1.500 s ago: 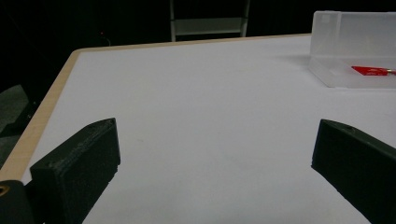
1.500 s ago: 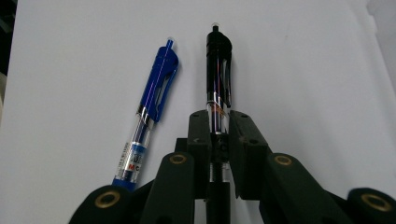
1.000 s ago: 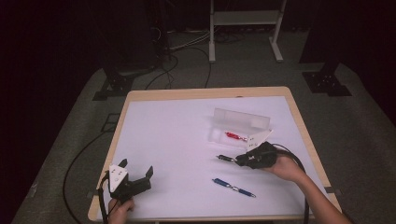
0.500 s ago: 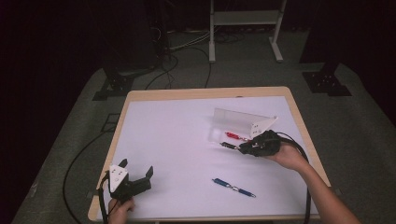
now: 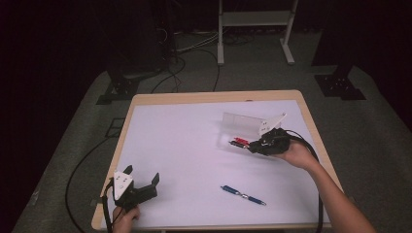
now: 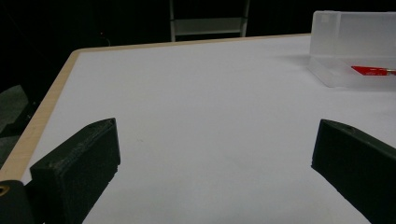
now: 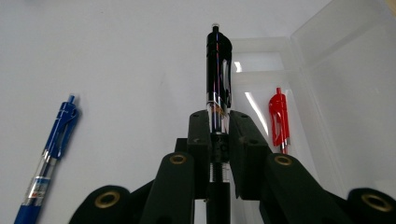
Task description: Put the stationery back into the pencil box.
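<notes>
My right gripper (image 5: pixel 255 146) (image 7: pixel 218 122) is shut on a black pen (image 7: pixel 218 70), held lengthwise between the jaws, with its clicker end over the near rim of a clear plastic box (image 5: pixel 248 125) (image 7: pixel 322 84). A red pen (image 5: pixel 240 141) (image 7: pixel 279 119) (image 6: pixel 373 70) lies inside that box. A blue pen (image 5: pixel 243 195) (image 7: pixel 51 144) lies on the white tabletop nearer the front edge. My left gripper (image 5: pixel 142 182) (image 6: pixel 215 154) rests at the front left corner, jaws wide open with nothing between them, facing the box (image 6: pixel 352 44) across bare table.
The white table (image 5: pixel 184 141) has a wooden rim. Cables, stand feet and a metal frame (image 5: pixel 252 29) sit on the grey floor beyond it. A cable trails from each gripper off the table's near edge.
My right gripper has carried the black pen up and away from the table's front, over to the clear box. The left gripper has stayed still.
</notes>
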The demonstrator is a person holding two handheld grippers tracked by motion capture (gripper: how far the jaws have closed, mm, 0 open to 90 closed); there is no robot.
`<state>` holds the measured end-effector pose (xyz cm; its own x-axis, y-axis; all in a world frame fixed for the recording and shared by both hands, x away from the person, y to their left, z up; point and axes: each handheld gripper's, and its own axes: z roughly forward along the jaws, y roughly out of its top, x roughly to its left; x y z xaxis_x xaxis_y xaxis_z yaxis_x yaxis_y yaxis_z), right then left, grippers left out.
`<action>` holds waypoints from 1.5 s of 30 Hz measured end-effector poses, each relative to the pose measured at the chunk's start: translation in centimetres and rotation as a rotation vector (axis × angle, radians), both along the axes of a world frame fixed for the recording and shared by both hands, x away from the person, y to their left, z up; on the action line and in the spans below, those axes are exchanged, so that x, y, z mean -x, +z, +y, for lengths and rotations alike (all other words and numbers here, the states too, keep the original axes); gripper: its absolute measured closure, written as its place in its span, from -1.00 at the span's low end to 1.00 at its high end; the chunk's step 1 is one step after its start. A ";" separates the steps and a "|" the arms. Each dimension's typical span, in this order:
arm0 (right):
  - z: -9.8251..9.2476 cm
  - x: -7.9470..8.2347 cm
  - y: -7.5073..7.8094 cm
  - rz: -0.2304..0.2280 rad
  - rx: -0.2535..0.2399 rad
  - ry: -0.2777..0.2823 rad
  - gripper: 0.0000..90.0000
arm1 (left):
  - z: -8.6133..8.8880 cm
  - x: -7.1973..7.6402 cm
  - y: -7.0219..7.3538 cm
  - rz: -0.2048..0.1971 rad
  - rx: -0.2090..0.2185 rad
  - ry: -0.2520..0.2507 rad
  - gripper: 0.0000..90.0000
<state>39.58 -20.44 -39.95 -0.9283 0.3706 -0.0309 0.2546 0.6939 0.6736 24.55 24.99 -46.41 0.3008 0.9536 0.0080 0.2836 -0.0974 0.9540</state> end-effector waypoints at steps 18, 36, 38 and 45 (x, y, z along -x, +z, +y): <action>0.2 -3.0 -2.0 0.045 0.044 -0.022 0.74 | 0.0 0.0 0.0 0.000 0.000 -0.002 -0.99; -0.3 -4.4 -3.8 0.075 0.073 -0.040 0.74 | 0.0 0.0 0.0 0.000 -0.001 0.000 -0.99; -0.3 -4.4 -3.9 0.075 0.076 -0.039 0.74 | 0.0 0.0 0.0 0.000 -0.001 -0.001 -0.99; -0.2 -4.7 -4.3 0.079 0.078 -0.041 0.74 | 0.0 0.0 0.0 0.000 -0.001 -0.001 -0.99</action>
